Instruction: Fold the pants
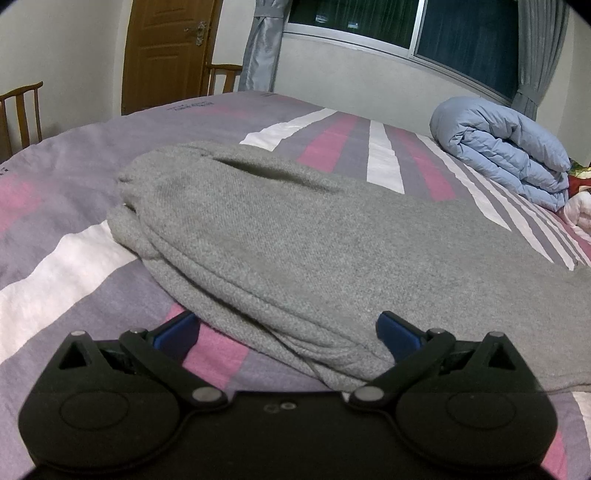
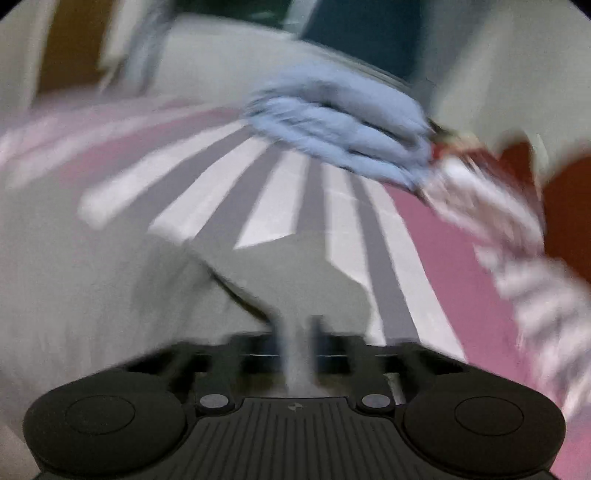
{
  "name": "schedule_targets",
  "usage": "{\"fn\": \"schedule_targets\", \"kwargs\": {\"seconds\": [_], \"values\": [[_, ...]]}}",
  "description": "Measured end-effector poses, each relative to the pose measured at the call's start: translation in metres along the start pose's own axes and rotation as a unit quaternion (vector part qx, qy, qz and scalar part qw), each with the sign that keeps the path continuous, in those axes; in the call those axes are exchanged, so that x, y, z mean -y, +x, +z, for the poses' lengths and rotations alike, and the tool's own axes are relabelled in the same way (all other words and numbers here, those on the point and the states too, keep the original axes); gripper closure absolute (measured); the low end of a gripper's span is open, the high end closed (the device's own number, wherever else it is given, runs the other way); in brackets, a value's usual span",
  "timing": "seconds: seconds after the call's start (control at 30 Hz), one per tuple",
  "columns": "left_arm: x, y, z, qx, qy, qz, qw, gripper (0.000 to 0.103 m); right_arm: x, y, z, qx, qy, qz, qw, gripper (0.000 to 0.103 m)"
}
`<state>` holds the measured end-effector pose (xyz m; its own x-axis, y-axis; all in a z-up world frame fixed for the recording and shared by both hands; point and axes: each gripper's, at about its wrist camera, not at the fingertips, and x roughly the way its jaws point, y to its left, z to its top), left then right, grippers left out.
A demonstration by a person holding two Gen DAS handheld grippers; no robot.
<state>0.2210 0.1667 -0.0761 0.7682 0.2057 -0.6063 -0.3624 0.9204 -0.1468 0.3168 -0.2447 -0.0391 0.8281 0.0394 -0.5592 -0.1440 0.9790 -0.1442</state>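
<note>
A: Where are the pants?

B: The grey pants lie on the bed, across its striped cover of purple, pink and white. In the left wrist view they are folded over into a thick bundle, several layers showing along the near edge, with a gathered waistband end at the far left and a dark pocket slit on top. The fabric looks like a soft knit or fleece.

A: And the left tongs?

B: The left tongs stand wide, blue pads spread apart. The layered edge of the pants runs between them, and neither pad pinches it.

A: The right tongs?

B: That view is badly blurred. The right tongs seem drawn close together, with a narrow strip of grey cloth from the pants caught between them; I think they are gripping it, though the smear makes it hard to be sure. The cloth rises from the tongs and widens into a grey sheet spreading left.

A: Anything else on the bed?

B: A folded light-blue quilt sits at the far right side, well apart from the pants, below the window. A wooden door and wooden chairs stand beyond the bed's far left.
</note>
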Motion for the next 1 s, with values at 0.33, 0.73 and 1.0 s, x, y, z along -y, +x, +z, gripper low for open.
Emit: {"fn": "schedule_targets", "kwargs": {"seconds": [0.33, 0.73, 1.0], "values": [[0.002, 0.001, 0.000, 0.002, 0.001, 0.000, 1.0000, 0.006, 0.133, -0.027, -0.098, -0.021, 0.309, 0.001, 0.951, 0.094], [0.001, 0.002, -0.002, 0.004, 0.003, 0.002, 1.0000, 0.006, 0.172, -0.014, -0.079, 0.016, 0.315, -0.015, 0.949, 0.043], [0.002, 0.003, -0.002, 0.004, 0.007, 0.006, 0.9999, 0.006, 0.212, -0.013, -0.102, 0.020, 0.430, 0.045, 0.901, 0.053]]}}
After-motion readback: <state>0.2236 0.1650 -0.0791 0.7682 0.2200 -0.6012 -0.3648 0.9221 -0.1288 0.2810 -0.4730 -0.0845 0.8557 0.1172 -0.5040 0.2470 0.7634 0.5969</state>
